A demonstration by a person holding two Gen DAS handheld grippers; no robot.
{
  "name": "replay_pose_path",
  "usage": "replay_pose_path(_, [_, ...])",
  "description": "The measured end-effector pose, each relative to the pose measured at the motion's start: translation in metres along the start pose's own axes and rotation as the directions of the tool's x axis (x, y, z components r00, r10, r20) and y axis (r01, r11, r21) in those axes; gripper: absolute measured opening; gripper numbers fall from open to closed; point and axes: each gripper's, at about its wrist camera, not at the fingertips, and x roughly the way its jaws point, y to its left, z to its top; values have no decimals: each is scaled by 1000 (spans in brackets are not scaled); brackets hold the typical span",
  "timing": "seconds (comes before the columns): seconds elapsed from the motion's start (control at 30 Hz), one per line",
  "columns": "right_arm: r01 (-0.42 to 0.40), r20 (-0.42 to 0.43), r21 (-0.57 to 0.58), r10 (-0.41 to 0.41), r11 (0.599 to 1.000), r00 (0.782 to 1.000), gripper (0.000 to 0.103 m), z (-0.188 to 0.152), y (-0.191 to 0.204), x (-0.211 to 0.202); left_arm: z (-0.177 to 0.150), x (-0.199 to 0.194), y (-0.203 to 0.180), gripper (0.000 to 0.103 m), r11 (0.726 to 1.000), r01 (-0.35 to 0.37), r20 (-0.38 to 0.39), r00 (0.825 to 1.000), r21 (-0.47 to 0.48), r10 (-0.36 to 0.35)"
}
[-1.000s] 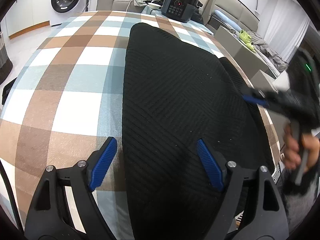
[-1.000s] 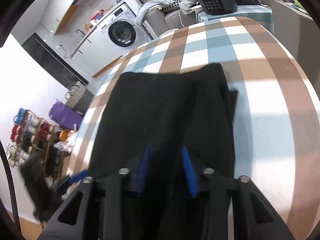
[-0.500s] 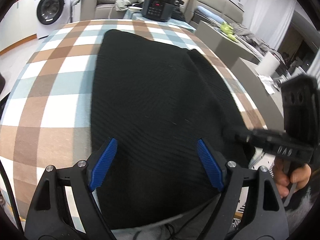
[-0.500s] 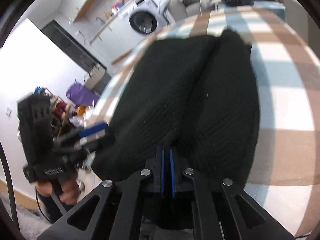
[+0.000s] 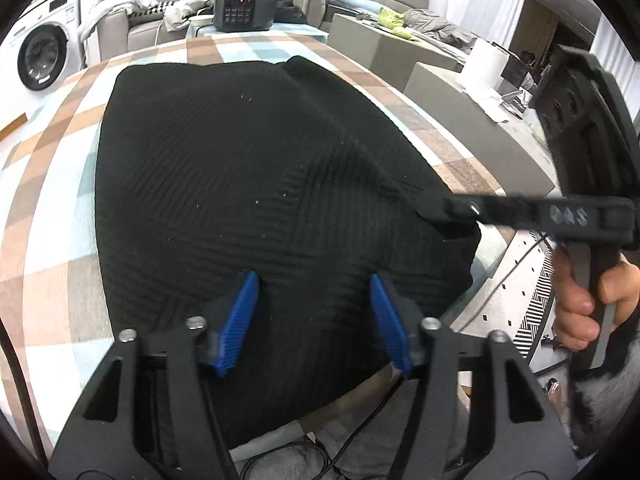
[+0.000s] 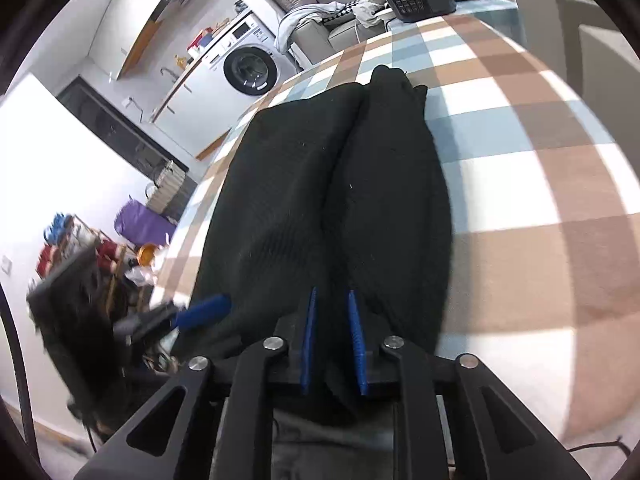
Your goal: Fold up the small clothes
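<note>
A black knit garment (image 5: 240,176) lies spread on the checked tablecloth (image 5: 48,200), its near hem hanging over the table's front edge. My left gripper (image 5: 314,286) hovers over that near hem, jaws closing, cloth lying between the blue pads without being pinched. In the right wrist view the garment (image 6: 304,184) shows a long crease down its middle. My right gripper (image 6: 332,320) sits at the near end of that crease, jaws opening a little, a ridge of cloth between the pads. The right gripper (image 5: 434,212) also shows at the garment's right edge, held by a hand (image 5: 580,300).
A black appliance (image 5: 244,0) stands at the table's far end, with a sofa and piled laundry behind it. A washing machine (image 6: 250,68) stands by the wall. Low grey furniture (image 5: 460,92) runs along the table's right side. The left gripper (image 6: 192,316) appears blurred at the garment's left edge.
The left gripper slid across the garment toward its near right part and its jaws narrowed. The right gripper's pads, pressed together half a second ago, now stand slightly apart.
</note>
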Motion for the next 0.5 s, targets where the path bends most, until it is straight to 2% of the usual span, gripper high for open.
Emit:
replay_pose_path(0.17, [-3, -42, -119, -2, 993, 999, 34, -18, 10, -4, 1, 5, 2, 54, 1000, 11, -10, 1000, 2, -11])
replay_pose_path(0.23, [-8, -59, -132, 0, 991, 998, 35, -19, 10, 0, 3, 6, 4, 54, 1000, 15, -10, 1000, -4, -15])
replay_pose_path(0.27, [-22, -67, -137, 13, 990, 998, 39, -18, 12, 3, 4, 6, 5, 54, 1000, 16, -12, 1000, -4, -16])
replay_pose_path(0.33, [-17, -78, -169, 3, 985, 997, 39, -18, 18, 10, 5, 5, 7, 54, 1000, 21, -11, 1000, -11, -21])
replay_pose_path(0.43, [31, -79, -218, -49, 975, 996, 11, -20, 24, 19, 6, 6, 9, 54, 999, 30, -8, 1000, -24, -30])
replay_pose_path(0.5, [9, -55, -209, -21, 978, 998, 9, -20, 25, 10, 6, 4, 11, 54, 999, 31, -5, 999, -33, -32])
